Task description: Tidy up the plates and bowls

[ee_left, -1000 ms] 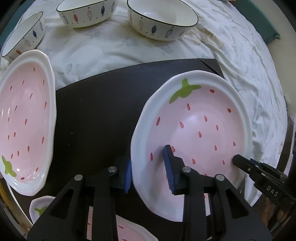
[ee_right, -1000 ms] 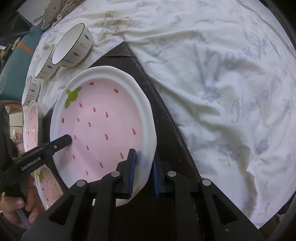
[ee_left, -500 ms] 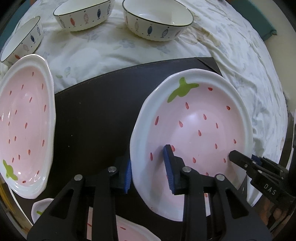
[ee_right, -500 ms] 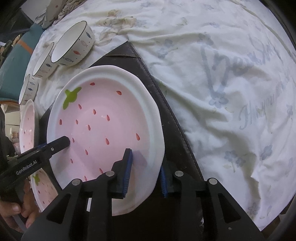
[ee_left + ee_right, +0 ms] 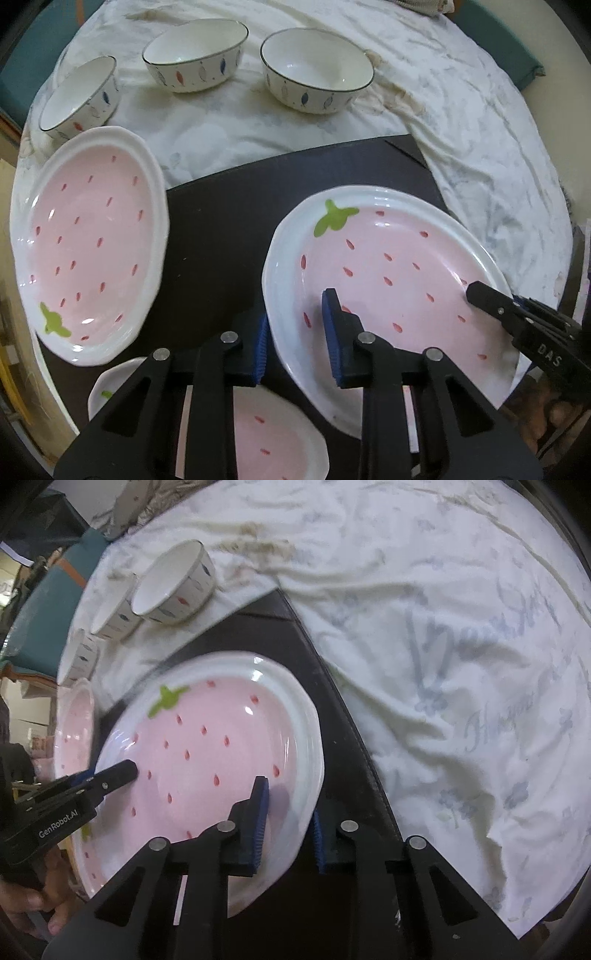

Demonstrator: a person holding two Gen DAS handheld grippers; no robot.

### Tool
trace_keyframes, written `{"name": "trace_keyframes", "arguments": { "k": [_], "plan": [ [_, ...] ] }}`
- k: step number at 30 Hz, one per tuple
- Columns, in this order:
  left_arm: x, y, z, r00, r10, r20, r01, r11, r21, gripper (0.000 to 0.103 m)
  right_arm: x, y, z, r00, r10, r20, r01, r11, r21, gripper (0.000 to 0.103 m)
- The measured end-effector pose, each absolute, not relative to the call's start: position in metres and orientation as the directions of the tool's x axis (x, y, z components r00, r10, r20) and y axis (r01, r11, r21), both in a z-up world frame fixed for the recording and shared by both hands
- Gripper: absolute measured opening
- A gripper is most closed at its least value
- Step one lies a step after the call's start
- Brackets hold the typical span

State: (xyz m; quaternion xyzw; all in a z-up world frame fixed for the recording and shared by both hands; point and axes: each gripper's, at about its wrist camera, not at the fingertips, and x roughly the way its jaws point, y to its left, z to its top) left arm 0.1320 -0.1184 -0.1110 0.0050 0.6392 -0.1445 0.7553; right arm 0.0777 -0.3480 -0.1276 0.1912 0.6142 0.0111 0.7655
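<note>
Strawberry plate [image 5: 388, 273] lifted higher off dark mat [image 5: 218, 221] than a second ago. Left gripper [image 5: 295, 332] and right gripper [image 5: 286, 821] both just closed further, each clamping opposite plate rims. Second plate [image 5: 88, 243] left of mat; three bowls [image 5: 314, 70] beyond.

A pink strawberry plate [image 5: 221, 746] is gripped at its near right rim by the right tongs [image 5: 286, 830], whose blue pads have just been closing, one inside the rim and one beneath. The plate's opposite edge is met by the left tongs [image 5: 122, 771], held in a hand [image 5: 33, 904]. A black mat [image 5: 351, 775] is seen beneath, laid on a bench draped in a printed white cloth [image 5: 461, 664]. Three fish-patterned bowls [image 5: 173, 587] are lined up at upper left, with a second pink plate [image 5: 74, 727] near them.
</note>
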Motion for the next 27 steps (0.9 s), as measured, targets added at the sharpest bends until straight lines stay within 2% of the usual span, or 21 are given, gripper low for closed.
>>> {"name": "trace_keyframes", "arguments": {
  "k": [7, 20, 27],
  "plan": [
    [0.110, -0.106, -0.096, 0.145, -0.236, -0.961, 0.209, 0.957, -0.203, 0.020, 0.074, -0.342, -0.112, 0.287, 0.283, -0.915, 0.180, 0.922, 0.342, 0.018],
    [0.071, -0.062, -0.045, 0.258, -0.265, -0.929, 0.207, 0.955, -0.215, 0.020, 0.045, -0.315, -0.072, 0.359, 0.349, -0.865, 0.080, 0.912, 0.402, 0.018],
    [0.047, -0.023, -0.044, 0.257, -0.235, -0.938, 0.152, 0.968, -0.201, 0.020, 0.024, -0.284, -0.065, 0.349, 0.399, -0.848, 0.021, 0.901, 0.433, 0.018]
  ]
}}
